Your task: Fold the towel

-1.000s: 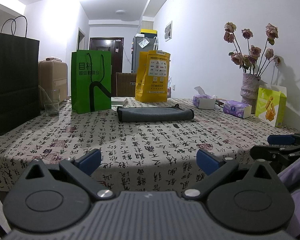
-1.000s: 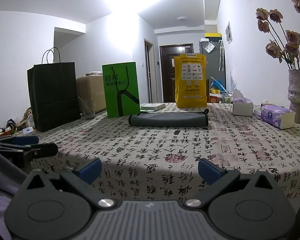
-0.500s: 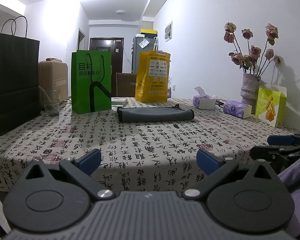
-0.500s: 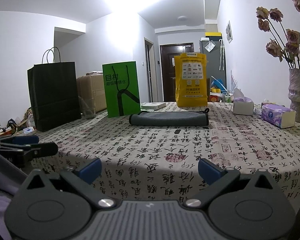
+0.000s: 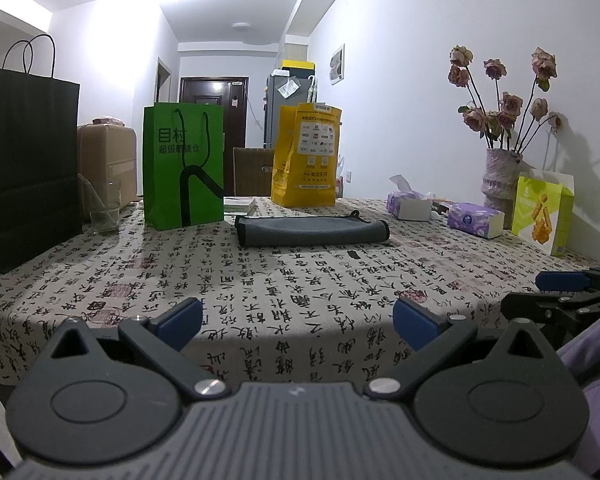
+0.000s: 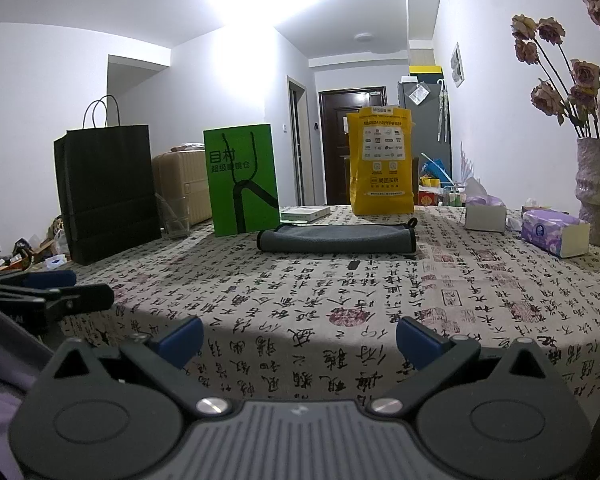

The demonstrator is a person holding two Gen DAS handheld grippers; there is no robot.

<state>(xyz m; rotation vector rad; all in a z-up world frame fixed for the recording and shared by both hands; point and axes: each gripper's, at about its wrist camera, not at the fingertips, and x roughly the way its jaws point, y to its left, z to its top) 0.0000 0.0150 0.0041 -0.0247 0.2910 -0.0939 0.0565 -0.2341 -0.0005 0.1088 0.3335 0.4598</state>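
A grey towel lies folded in a long flat strip toward the far side of the table; it also shows in the right wrist view. My left gripper is open and empty, held at the table's near edge, well short of the towel. My right gripper is open and empty, also at the near edge. Each gripper shows at the side of the other's view: the right one and the left one.
A table with a calligraphy-print cloth holds a black bag, a glass, a green bag, a yellow bag, tissue packs, a vase of dried roses and a yellow-green box.
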